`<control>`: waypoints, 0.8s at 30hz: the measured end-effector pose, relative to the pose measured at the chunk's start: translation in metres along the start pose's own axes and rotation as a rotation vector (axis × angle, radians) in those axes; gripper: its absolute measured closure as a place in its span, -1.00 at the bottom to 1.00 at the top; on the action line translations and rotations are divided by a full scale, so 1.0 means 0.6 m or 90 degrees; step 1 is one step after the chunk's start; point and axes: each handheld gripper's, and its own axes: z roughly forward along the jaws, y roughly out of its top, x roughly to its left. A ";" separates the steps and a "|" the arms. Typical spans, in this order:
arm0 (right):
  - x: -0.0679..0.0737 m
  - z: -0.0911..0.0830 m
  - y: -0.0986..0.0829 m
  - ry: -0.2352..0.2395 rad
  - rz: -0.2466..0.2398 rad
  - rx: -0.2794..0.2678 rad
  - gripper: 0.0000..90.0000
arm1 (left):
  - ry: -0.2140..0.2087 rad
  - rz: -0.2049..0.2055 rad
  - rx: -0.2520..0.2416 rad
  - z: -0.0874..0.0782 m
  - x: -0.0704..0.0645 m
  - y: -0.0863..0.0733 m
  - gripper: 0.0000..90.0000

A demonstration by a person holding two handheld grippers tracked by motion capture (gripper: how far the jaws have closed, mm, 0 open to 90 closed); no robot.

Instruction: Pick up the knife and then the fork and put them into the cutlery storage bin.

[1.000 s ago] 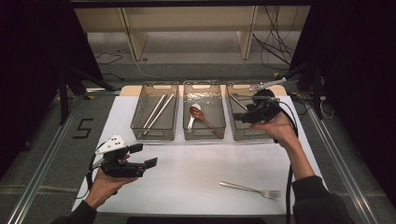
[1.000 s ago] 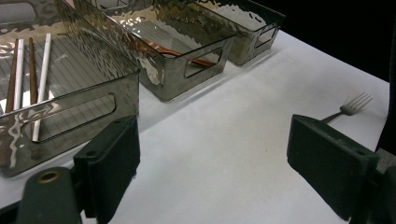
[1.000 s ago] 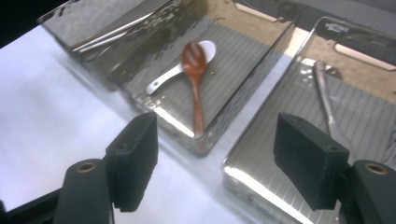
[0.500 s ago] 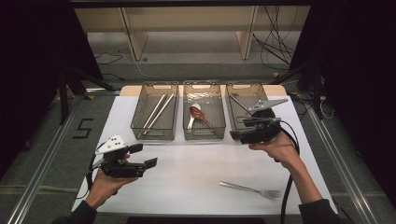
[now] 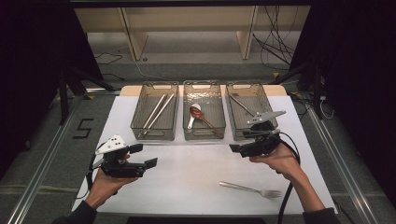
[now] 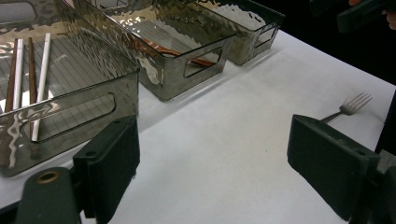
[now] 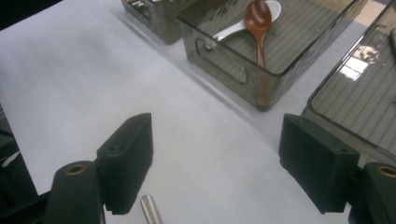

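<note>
Fork (image 5: 252, 189) on table, right gripper (image 5: 239, 141) open above

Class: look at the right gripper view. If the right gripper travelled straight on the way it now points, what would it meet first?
Probably the white table surface first, since the open right gripper tilts downward; beyond that lies the middle bin holding spoons. Depth is uncertain.
</note>
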 end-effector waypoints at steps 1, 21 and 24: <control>0.001 0.001 -0.003 0.001 -0.001 0.002 -0.40 | 0.000 0.000 0.000 0.000 0.000 0.000 -0.63; 0.026 0.016 -0.036 0.024 -0.025 0.062 -0.47 | 0.000 0.005 0.003 0.000 -0.001 0.000 -0.63; 0.033 0.020 -0.043 0.027 -0.034 0.083 -0.46 | 0.001 0.004 0.003 0.000 0.000 0.000 -0.63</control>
